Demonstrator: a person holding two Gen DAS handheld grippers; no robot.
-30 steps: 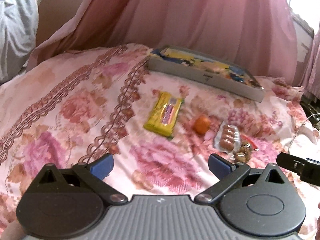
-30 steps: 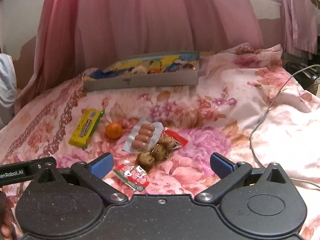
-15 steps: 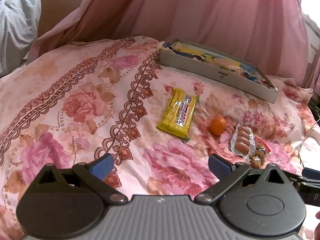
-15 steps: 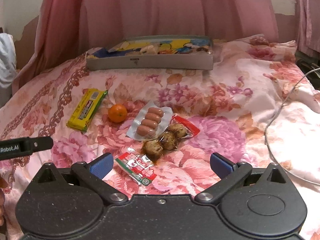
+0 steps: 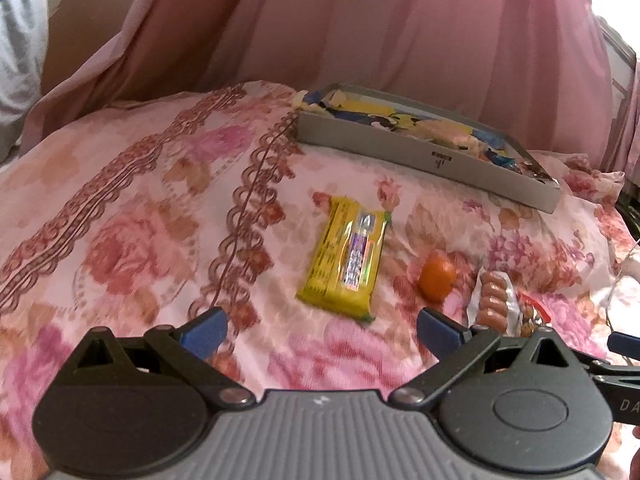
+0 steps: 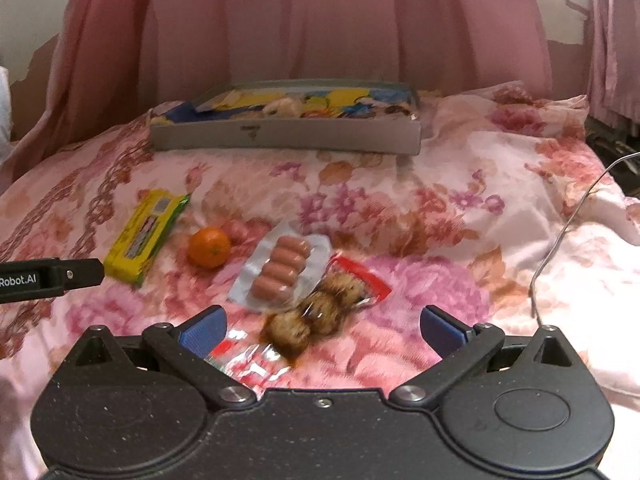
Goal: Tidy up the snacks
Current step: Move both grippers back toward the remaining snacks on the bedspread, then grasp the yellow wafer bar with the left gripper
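Floral bedding (image 6: pixel 460 208) spreads the snacks ahead of our gaping, empty right claw (image 6: pixel 322 330), meatball pouch (image 6: pixel 320 308) nearest for grabbing.

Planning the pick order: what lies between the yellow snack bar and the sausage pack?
The orange lies between the yellow snack bar and the sausage pack, touching neither; clearest in the right wrist view.

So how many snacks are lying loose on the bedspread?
5: yellow bar leftmost, orange, sausage pack, meatball pack, and a red wrapper partly hidden behind the right claw.
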